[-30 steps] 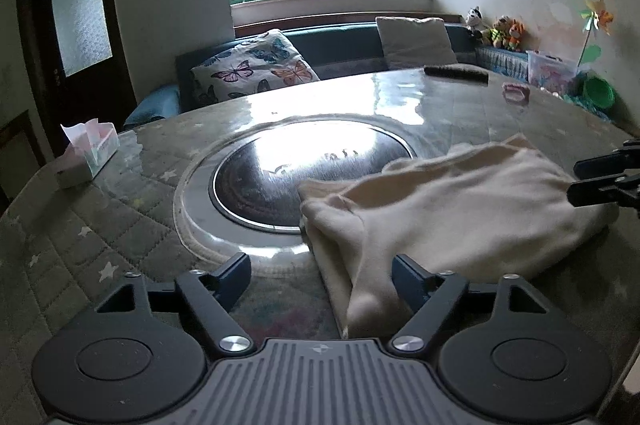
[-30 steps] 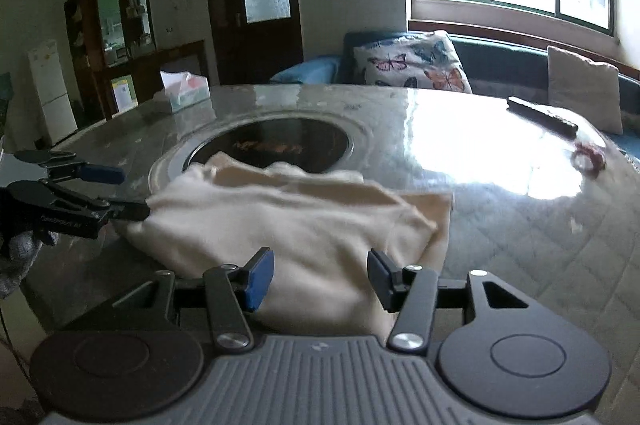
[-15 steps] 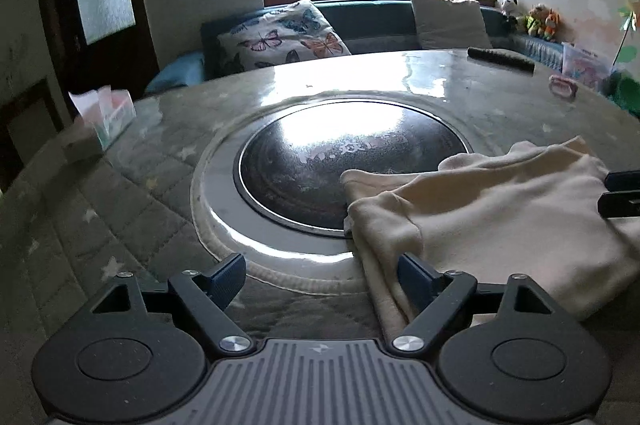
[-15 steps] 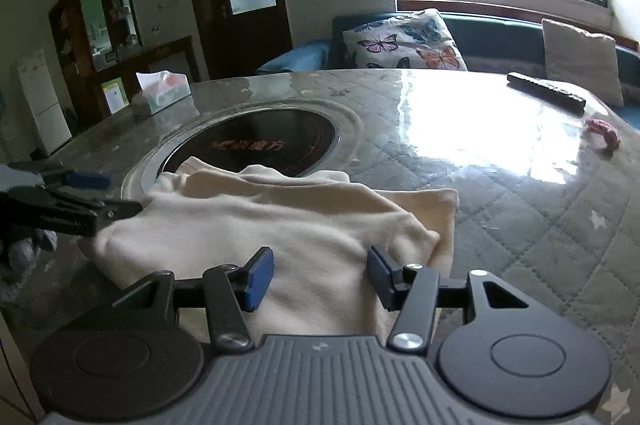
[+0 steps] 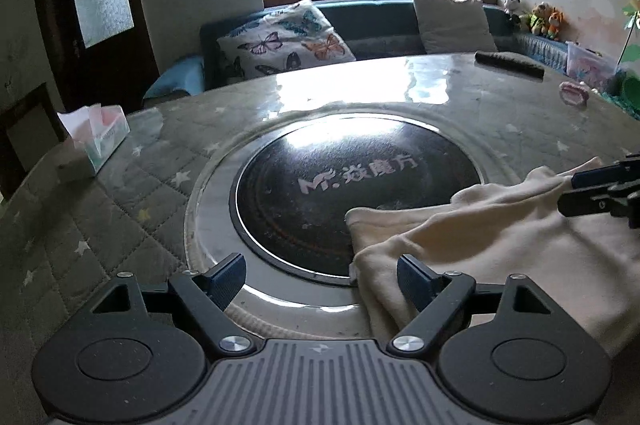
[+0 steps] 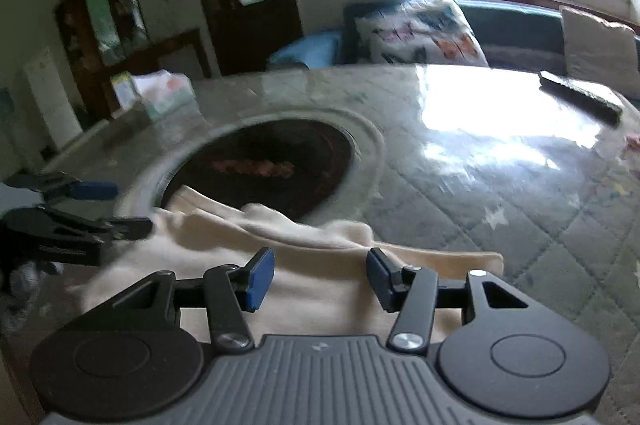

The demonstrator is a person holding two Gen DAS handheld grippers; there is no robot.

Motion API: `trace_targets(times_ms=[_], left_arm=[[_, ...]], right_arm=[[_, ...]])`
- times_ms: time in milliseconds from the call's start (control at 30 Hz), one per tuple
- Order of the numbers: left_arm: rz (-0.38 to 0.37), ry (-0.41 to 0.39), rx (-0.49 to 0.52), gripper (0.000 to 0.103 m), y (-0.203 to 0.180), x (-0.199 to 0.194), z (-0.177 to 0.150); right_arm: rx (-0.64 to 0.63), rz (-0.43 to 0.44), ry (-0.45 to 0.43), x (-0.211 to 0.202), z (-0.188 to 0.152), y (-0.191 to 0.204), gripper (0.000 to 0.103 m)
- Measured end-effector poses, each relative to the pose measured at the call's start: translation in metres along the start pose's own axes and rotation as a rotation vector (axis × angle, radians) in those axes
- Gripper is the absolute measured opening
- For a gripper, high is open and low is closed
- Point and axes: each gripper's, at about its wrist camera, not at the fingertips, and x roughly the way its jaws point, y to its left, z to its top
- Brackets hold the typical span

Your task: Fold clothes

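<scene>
A cream folded garment (image 5: 500,237) lies on the round table, partly over the black hob disc (image 5: 352,193). It also shows in the right wrist view (image 6: 304,265). My left gripper (image 5: 320,275) is open and empty, its right finger at the garment's left edge. My right gripper (image 6: 318,277) is open and empty, low over the garment's near side. In the left wrist view the right gripper (image 5: 596,189) reaches in from the right over the cloth. In the right wrist view the left gripper (image 6: 100,209) sits at the garment's left end.
A tissue box (image 5: 98,137) stands at the table's left. A black remote (image 5: 508,64) and a small pink item (image 5: 574,93) lie at the far right. A sofa with a butterfly pillow (image 5: 284,43) runs behind the table.
Both grippers moved left and forward along the garment. The left gripper now faces the hob disc with the cloth at its right finger. The right view is blurred by motion.
</scene>
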Motion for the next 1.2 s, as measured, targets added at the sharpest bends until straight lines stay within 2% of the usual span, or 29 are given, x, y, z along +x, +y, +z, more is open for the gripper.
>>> trace_targets(times_ms=[133, 267, 433, 600, 767, 967, 1067, 1200], left_arm=[[-0.003, 0.015, -0.009, 0.086, 0.003, 0.008, -0.001], [-0.011, 0.015, -0.016, 0.086, 0.005, 0.009, -0.001], [-0.019, 0.021, -0.031, 0.085, 0.008, 0.008, 0.0], [-0.023, 0.014, -0.038, 0.083, 0.012, 0.004, 0.004], [-0.022, 0.009, -0.059, 0.082, 0.02, -0.003, 0.005], [-0.064, 0.023, -0.169, 0.073, 0.04, -0.013, 0.005], [-0.101, 0.031, -0.226, 0.072, 0.049, -0.019, 0.004], [-0.159, 0.048, -0.277, 0.072, 0.055, -0.026, 0.003]], right_arm=[[-0.012, -0.015, 0.0, -0.003, 0.0, 0.001, 0.052], [-0.087, -0.012, -0.02, -0.018, 0.0, 0.018, 0.052], [-0.199, 0.069, -0.037, -0.03, 0.001, 0.058, 0.052], [-0.327, 0.152, -0.017, -0.03, -0.006, 0.101, 0.052], [-0.48, 0.197, -0.003, -0.027, -0.02, 0.142, 0.052], [-0.623, 0.197, 0.012, -0.018, -0.035, 0.18, 0.051], [-0.682, 0.177, 0.018, -0.012, -0.042, 0.195, 0.05], [-0.722, 0.129, 0.027, -0.004, -0.049, 0.204, 0.04]])
